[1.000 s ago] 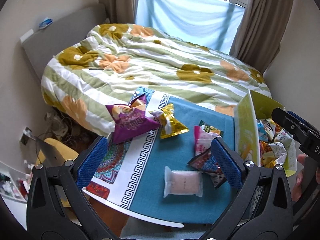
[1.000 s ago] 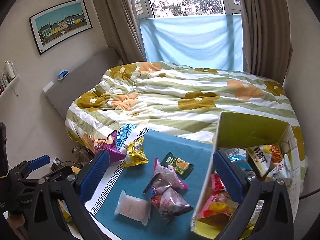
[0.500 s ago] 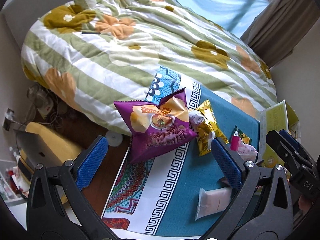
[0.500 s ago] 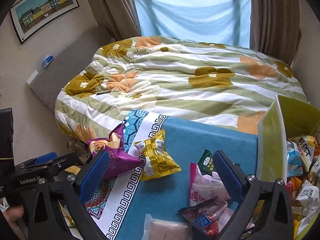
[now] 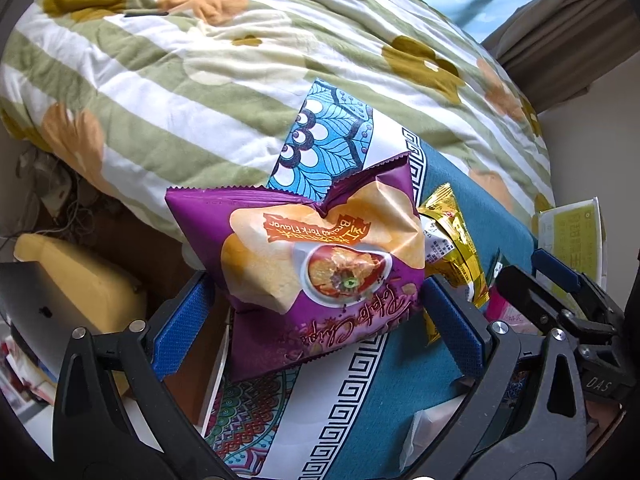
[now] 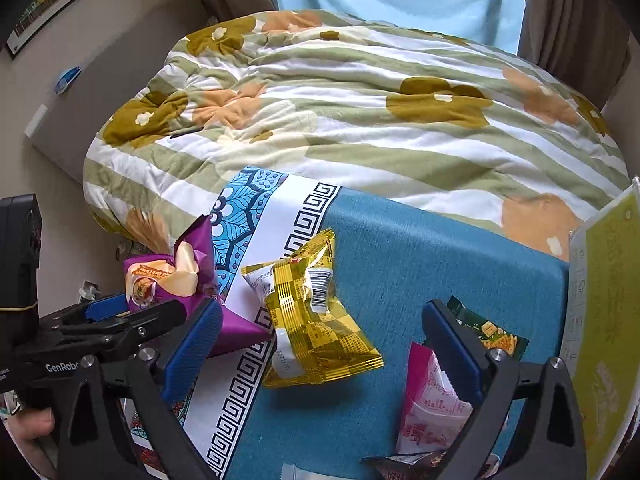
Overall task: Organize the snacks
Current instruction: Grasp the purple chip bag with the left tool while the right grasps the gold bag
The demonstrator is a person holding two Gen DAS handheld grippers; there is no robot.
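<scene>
A bed (image 6: 360, 120) with a soft quilted cover, striped green and white with ochre and peach flowers, fills the far side of both views. Against its near edge stands the tabletop (image 6: 420, 248), under a flat teal cloth with a white key-pattern border and a blue leaf-print end. At the right rises the pale yellow-green wall of a cardboard box (image 6: 600, 300).

Both grippers tilt steeply down over the tabletop's left part. The left gripper (image 5: 316, 320) stands wide, its ribbed blue pads either side of the purple chip bag (image 5: 320, 272) (whether the pads touch it I cannot tell). That puffy, glossy bag overhangs the tabletop's left edge, its crimped top pointing toward the bed and its long axis running away from the gripper.

The right gripper (image 6: 320, 344) is also wide, its jaws closing, with the gold foil packet (image 6: 312, 312) between them, not pinched. The packet is crinkled and checkered; its long axis runs diagonally from the bed side toward the lower right. A pink packet (image 6: 428, 400) and a small dark green packet (image 6: 492, 332) lie by the right finger.
</scene>
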